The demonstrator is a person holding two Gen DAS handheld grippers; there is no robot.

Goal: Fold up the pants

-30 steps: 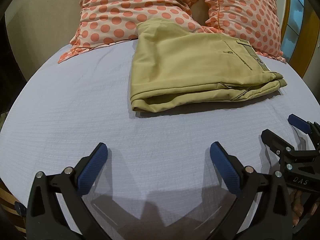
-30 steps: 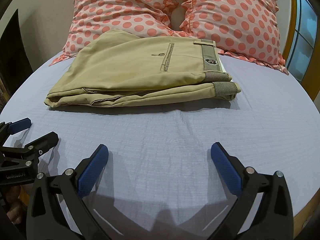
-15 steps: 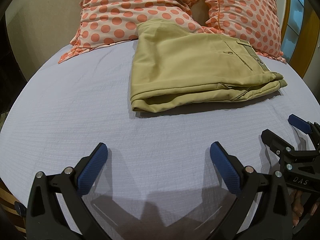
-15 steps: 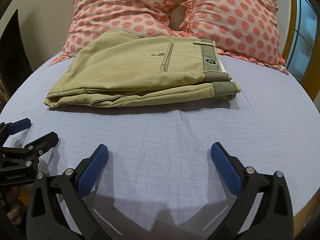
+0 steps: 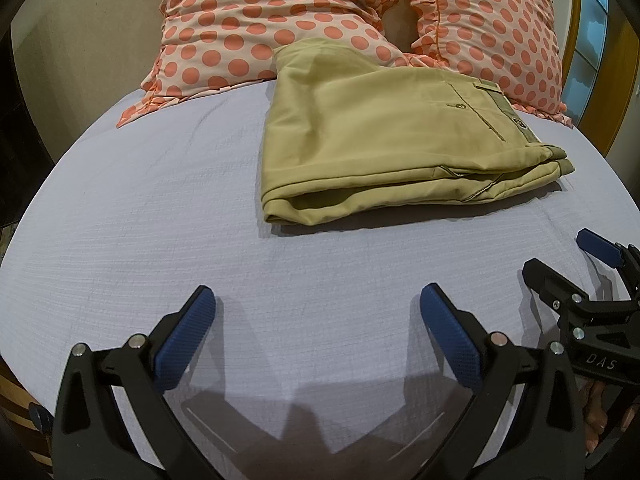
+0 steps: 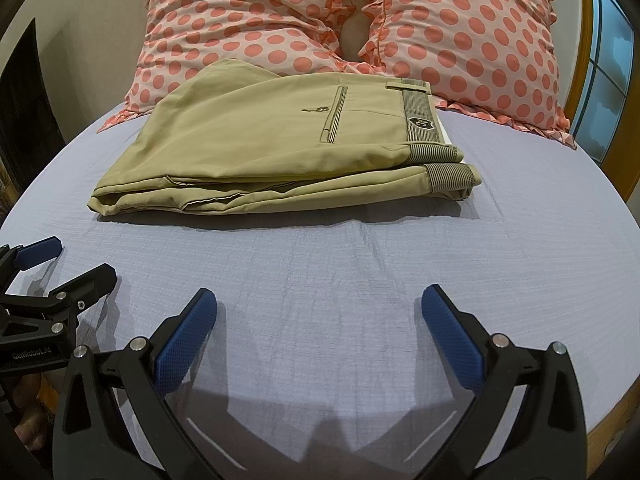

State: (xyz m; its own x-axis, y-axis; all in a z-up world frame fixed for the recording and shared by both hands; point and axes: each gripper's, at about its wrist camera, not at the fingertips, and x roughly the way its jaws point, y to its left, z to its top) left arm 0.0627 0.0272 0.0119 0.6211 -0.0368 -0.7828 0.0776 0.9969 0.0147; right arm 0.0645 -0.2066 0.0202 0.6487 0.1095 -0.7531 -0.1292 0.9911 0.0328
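Folded khaki trousers lie before the polka-dot pillows. Both hand-held grippers gape, empty. Soft, limp cloth; best gripped at the waistband.

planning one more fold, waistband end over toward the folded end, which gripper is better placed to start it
Right, probably. In its view the waistband sits ahead toward its side, while in the left view it lies far right. Both the right gripper and left gripper are open, short of the pants.

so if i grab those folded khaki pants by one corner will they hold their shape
Probably not. The pants are soft cloth in loose stacked layers, so a corner lift would likely let them droop and unfold. They look light, and a push may shift only the top layer on the textured sheet.
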